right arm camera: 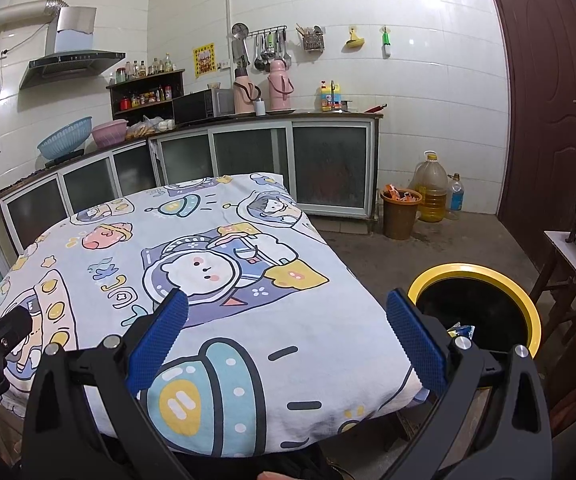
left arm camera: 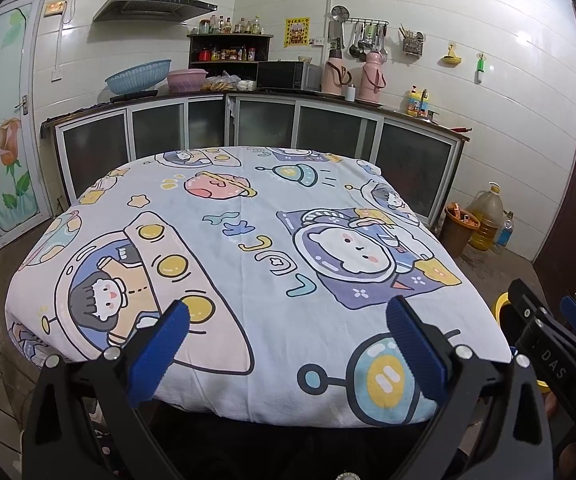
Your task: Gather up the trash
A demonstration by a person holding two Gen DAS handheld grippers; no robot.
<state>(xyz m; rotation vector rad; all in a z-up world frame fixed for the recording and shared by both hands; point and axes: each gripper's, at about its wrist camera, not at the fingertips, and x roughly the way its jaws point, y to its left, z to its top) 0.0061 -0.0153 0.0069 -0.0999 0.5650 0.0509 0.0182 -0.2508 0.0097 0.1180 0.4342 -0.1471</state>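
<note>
- A tiled kitchen holds a table (right arm camera: 248,320) under a cartoon-print cloth (left arm camera: 248,264), cabinets (left arm camera: 248,124) behind it.
- Bare concrete floor (right arm camera: 467,236) lies open along the table's right edge.
- The yellow-rimmed bin (right arm camera: 527,308) stands just beside the near right corner; a wrapper (right arm camera: 461,330) lies inside, half hidden.
- The left hand-held gripper (left arm camera: 288,316) and right hand-held gripper (right arm camera: 288,312) hover spread over the near edge, gripping nothing.
- The table's legs are hidden.
</note>
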